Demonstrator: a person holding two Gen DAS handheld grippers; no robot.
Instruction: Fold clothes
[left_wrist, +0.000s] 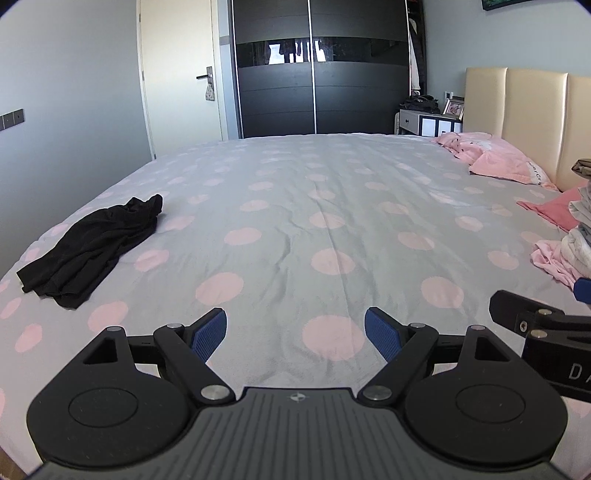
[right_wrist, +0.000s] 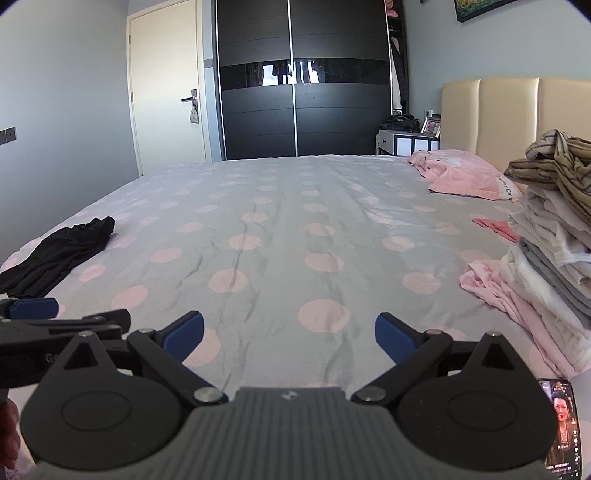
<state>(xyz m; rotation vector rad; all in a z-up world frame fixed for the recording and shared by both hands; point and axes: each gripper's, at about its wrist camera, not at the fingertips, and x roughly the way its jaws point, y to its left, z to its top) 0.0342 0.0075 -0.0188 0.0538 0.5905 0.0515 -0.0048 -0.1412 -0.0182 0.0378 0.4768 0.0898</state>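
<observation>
I see soft, even daylight in both views, with no hard shadows on the bedspread (left_wrist: 295, 221). The glossy wardrobe band (right_wrist: 295, 72) mirrors a bright window. Fisheye bending curves the edges; corners vignette black. Focus stays sharp.

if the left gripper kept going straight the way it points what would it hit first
Probably the bedspread itself. The left gripper, jaws open, points across bare polka-dot cover; the black garment lies off to its left. Depth is hard to judge.
</observation>
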